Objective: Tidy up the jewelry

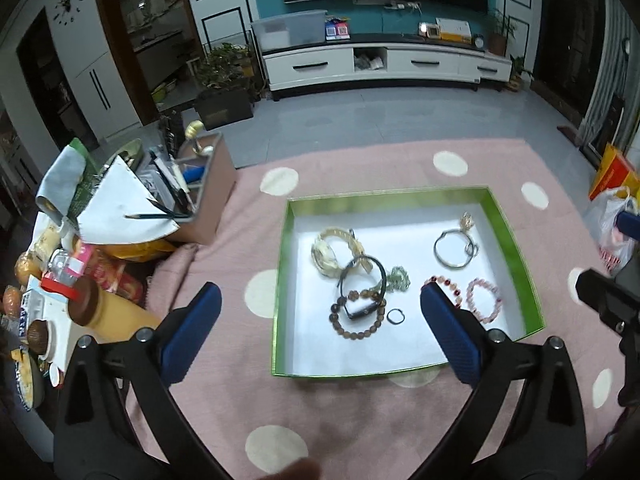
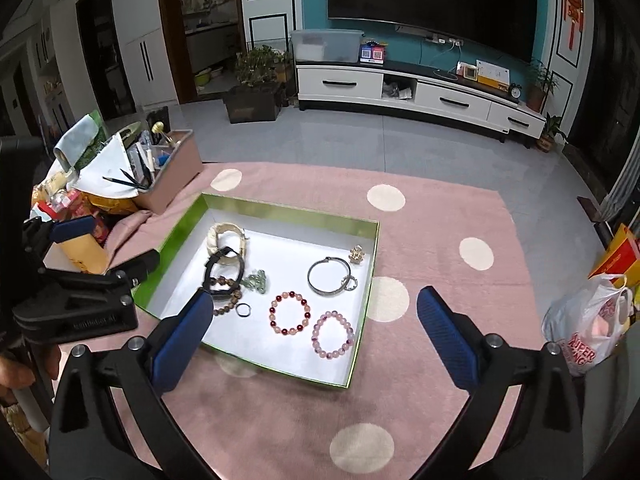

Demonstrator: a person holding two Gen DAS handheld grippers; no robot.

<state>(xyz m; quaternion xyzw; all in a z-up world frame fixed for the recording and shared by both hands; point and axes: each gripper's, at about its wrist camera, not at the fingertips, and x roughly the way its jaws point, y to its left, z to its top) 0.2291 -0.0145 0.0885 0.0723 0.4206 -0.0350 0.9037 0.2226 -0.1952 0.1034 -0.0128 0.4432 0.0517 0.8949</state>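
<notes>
The shallow green-rimmed, white-lined cardboard tray [image 1: 404,196] on the pink dotted cloth [image 1: 360,420] is viewed steeply from above and near by both wrist cameras. It is framed centrally from the left wrist and left of centre [image 2: 280,210] from the right.

Glossy green box [image 1: 516,248], fuzzy pink cloth [image 1: 360,420]

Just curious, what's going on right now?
Left gripper and right gripper open, empty. Bracelets in green-walled box. Nothing in the way.
</notes>
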